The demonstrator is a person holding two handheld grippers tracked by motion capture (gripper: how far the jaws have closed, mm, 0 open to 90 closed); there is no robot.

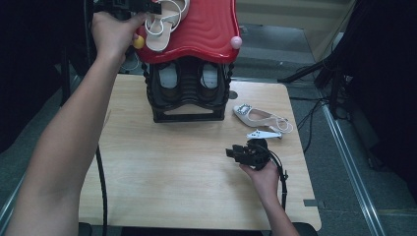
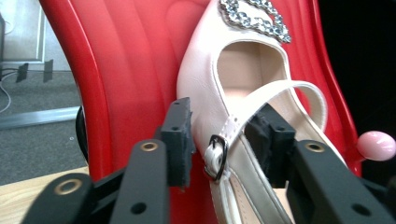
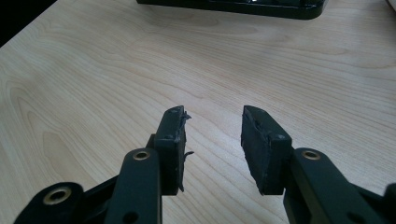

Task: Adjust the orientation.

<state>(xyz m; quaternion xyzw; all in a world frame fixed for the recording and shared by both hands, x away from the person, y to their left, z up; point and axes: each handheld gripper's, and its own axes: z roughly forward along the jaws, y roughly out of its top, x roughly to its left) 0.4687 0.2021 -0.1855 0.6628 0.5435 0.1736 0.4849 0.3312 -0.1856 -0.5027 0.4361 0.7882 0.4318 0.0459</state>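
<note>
1. Left tongs (image 2: 219, 140) are up at the red shelf (image 1: 206, 27), the top tier of the shoe rack (image 1: 189, 91), and their jaws straddle the heel end of a white shoe (image 2: 210, 88). One pad (image 2: 180, 135) sits against the outer side of the heel, the other (image 2: 271, 140) is tucked inside by the ankle strap and its buckle.
2. The jaws are partly closed around that heel. I read it as a grip, though whether they are squeezing or about to let go is hard to tell.
3. The shoe lies on the red shelf, toe and its glittering ornament pointing away from the tongs, near the shelf's left edge by the yellow knob (image 1: 139, 42).
4. Judgement: this is the placing step, first shoe going onto the top tier. Next move calls for a clean release, backing out without snagging the strap.
5. Right tongs (image 1: 241, 151) rest low on the bench (image 1: 162, 167), in front of the rack and to its right, jaws parted with nothing between them.
6. The matching shoe (image 1: 258, 117) lies on the bench right of the rack's base, near the right tongs. Likely next pick: grasp it at the heel, the same way.
7. A dark pair (image 1: 189, 78) sits on the lower tier under the red shelf.
</note>
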